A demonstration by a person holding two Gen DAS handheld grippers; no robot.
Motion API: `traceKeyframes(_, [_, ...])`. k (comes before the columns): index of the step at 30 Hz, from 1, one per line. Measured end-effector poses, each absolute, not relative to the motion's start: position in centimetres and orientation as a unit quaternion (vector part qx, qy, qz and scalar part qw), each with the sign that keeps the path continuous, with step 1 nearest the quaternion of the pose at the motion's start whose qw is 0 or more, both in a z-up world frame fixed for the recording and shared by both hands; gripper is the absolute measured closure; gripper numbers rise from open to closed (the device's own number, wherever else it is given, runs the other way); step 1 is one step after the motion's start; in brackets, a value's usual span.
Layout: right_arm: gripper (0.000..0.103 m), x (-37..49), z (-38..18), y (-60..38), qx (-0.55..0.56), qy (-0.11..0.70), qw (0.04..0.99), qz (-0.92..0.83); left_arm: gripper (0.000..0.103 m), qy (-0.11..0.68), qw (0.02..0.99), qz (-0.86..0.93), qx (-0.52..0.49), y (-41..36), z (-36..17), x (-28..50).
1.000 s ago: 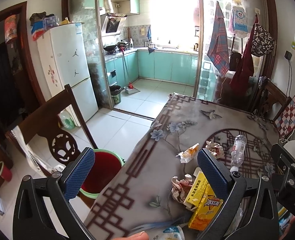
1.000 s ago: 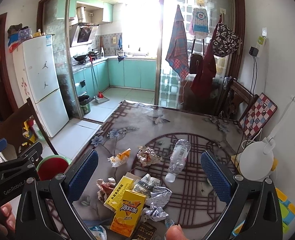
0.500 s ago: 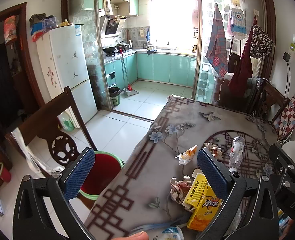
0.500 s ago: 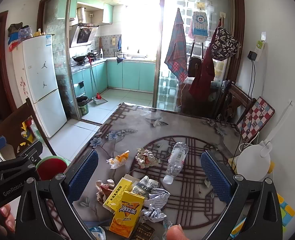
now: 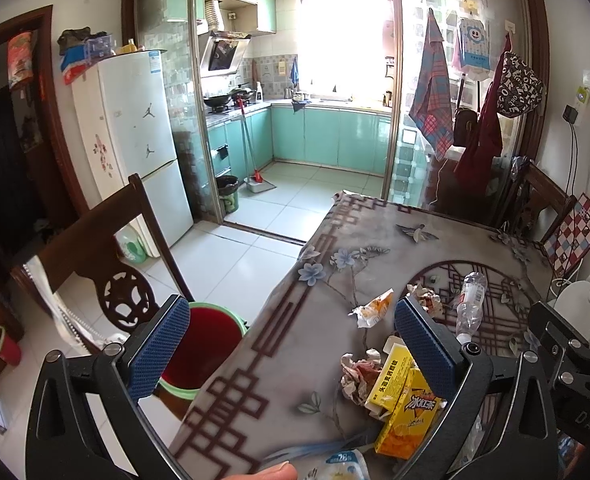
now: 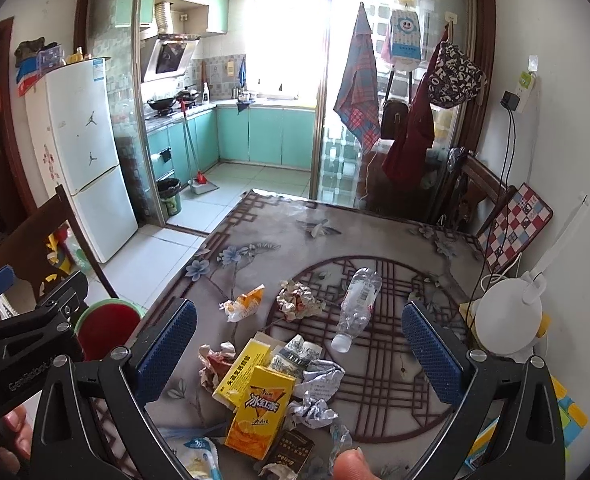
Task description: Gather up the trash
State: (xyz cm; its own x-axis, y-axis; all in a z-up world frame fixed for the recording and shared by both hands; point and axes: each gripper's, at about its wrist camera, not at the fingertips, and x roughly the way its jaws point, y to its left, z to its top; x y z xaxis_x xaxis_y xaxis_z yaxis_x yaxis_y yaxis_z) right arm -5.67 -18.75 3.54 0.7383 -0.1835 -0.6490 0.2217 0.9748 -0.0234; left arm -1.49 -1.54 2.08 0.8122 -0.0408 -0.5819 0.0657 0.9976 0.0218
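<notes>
Trash lies on the patterned table point(image 6: 375, 236): a yellow drink carton point(image 6: 261, 412), a yellow box point(image 6: 239, 372), crumpled papers point(image 6: 299, 300), a snack wrapper point(image 6: 245, 304) and an empty plastic bottle point(image 6: 355, 304). The cartons point(image 5: 409, 412) and the bottle point(image 5: 471, 300) also show in the left wrist view. A red bin with a green rim point(image 5: 203, 348) stands on the floor left of the table. My left gripper point(image 5: 291, 352) is open, above the table's left edge. My right gripper point(image 6: 299, 352) is open, above the trash pile. Both are empty.
A dark wooden chair point(image 5: 95, 248) stands by the bin. A white kettle-like appliance point(image 6: 509, 320) sits at the table's right edge. A second chair point(image 6: 483, 184) is at the far right. A fridge point(image 5: 135, 140) and the kitchen doorway lie beyond.
Both grippers have drifted slightly; the views shift a little and the trash sits marginally higher in frame. Nothing was grasped or moved.
</notes>
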Motion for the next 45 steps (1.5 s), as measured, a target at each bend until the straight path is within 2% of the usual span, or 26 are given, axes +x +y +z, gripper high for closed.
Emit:
traceKeyframes(26, [0.000,-6.1,5.1,-18.4,0.019,0.348,0.931,-0.108,0.000,0.306,0.951,-0.043,0.022,-1.4,2.1,-1.8])
traceKeyframes(29, [0.000,-5.7,4.2,-19.3,0.026,0.337,0.936,-0.100,0.000,0.280,0.954,-0.099,0.027,-1.3,1.1,-2.5])
traceKeyframes(31, [0.000,-5.4,2.6,-20.4,0.023,0.327,0.940,-0.092,0.000,0.275,0.947,-0.152,0.070,-1.6,-0.6,-2.9])
traceKeyframes(33, [0.000,-4.6,0.3,-21.5,0.016,0.354,0.932,-0.076,0.000,0.321,0.917,-0.204,0.124,-2.1,-3.4,-3.0])
traceKeyframes(37, [0.000,-3.4,-5.1,-24.7,0.065,0.437,0.895,-0.066,0.000,0.399,0.862,-0.271,0.154,-1.7,-9.3,-4.0])
traceKeyframes(40, [0.000,-3.9,-7.6,-25.7,0.081,0.450,0.887,-0.067,0.000,0.469,0.818,-0.280,0.179,-1.7,-14.3,-4.2])
traceKeyframes(45, [0.000,-4.2,-10.0,-25.1,0.052,0.468,0.881,-0.052,0.011,0.538,0.764,-0.302,0.187,-3.0,-20.6,-5.6])
